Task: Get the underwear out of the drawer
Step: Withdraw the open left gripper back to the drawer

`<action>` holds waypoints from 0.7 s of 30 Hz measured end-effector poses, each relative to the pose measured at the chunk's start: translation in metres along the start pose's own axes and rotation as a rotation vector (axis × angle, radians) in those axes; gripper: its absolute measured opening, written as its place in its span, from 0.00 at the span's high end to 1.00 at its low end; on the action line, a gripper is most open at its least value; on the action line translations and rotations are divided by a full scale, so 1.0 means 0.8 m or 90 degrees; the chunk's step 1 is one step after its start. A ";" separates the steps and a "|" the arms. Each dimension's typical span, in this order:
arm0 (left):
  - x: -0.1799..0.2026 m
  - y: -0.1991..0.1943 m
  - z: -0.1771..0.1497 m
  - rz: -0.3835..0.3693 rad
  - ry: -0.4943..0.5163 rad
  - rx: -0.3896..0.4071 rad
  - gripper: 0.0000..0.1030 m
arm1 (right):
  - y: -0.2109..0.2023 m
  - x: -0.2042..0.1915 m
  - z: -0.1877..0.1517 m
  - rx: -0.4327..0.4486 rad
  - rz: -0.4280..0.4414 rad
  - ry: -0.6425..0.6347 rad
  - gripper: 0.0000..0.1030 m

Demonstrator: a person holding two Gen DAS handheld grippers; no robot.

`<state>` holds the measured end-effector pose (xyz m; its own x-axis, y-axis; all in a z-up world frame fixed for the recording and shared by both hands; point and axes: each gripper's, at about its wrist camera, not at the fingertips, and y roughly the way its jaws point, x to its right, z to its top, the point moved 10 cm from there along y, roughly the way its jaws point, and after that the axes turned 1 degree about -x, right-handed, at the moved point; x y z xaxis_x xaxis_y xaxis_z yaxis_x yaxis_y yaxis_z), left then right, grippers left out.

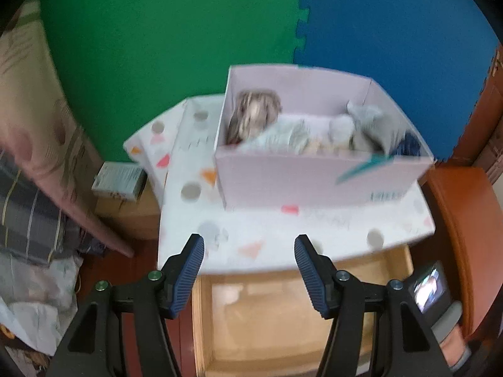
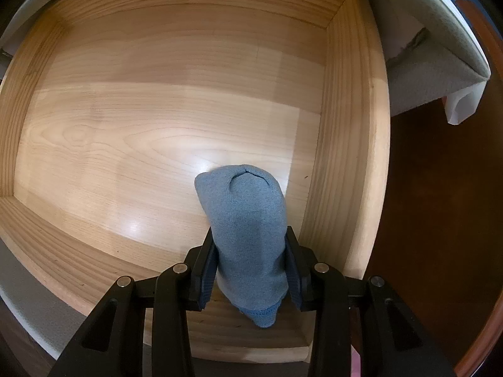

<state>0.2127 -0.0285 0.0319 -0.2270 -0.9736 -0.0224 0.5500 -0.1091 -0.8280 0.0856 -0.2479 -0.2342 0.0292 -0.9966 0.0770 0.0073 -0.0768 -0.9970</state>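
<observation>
**Ana:** One piece is all I can find in the drawer (image 2: 157,110): a blue rolled underwear (image 2: 248,229) near the drawer's right wall, toward the front corner. The rest of the wooden floor is bare.

**Ben:** And the right gripper (image 2: 251,270) has it?

**Ana:** Yes. Its jaws are closed on the roll from both sides, pointing straight down into the drawer. The far end of the roll sits at or just above the drawer floor; I cannot tell whether it touches.

**Ben:** What about the other hand?

**Ana:** The left gripper (image 1: 250,270) holds nothing. Its jaws stand apart with only air between them, above the front edge of the patterned counter (image 1: 267,235), with the open drawer showing below.

**Ben:** So where do the pieces go?

**Ana:** My guess is the white box (image 1: 314,179) on the counter, toward its back edge. Several bundles of fabric (image 1: 289,132) already lie inside it, grey, striped and dark blue, though that view is blurred and I cannot say what each one is.

**Ben:** Then we are near the end?

**Ana:** I would judge so. What remains is lifting the blue roll clear of the drawer and setting it down outside, probably in the box. Whether the drawer then needs closing the task does not say.
</observation>
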 end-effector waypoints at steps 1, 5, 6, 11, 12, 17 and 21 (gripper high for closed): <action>0.000 0.002 -0.016 0.008 0.002 -0.001 0.40 | 0.000 0.001 0.001 0.000 -0.002 0.001 0.66; -0.001 0.018 -0.069 0.023 -0.005 -0.019 0.40 | -0.001 0.001 0.001 0.002 -0.013 -0.002 0.66; -0.002 0.025 -0.082 0.025 -0.012 -0.027 0.40 | -0.001 -0.001 0.000 0.002 -0.015 -0.003 0.66; -0.003 0.050 -0.137 0.039 -0.032 -0.054 0.40 | -0.006 -0.009 -0.002 0.016 -0.023 -0.001 0.66; -0.004 0.053 -0.143 0.044 -0.036 -0.056 0.40 | -0.009 -0.011 -0.002 0.022 -0.022 0.000 0.66; -0.005 0.072 -0.168 0.056 -0.055 -0.068 0.40 | -0.012 -0.013 -0.003 0.032 -0.020 0.007 0.66; -0.005 0.082 -0.181 0.062 -0.069 -0.070 0.40 | -0.016 -0.017 -0.004 0.038 -0.017 0.008 0.66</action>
<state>0.1329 -0.0026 -0.1036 -0.0858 -0.9951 -0.0494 0.4719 0.0031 -0.8816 0.0823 -0.2338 -0.2226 0.0154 -0.9946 0.1031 0.0674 -0.1018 -0.9925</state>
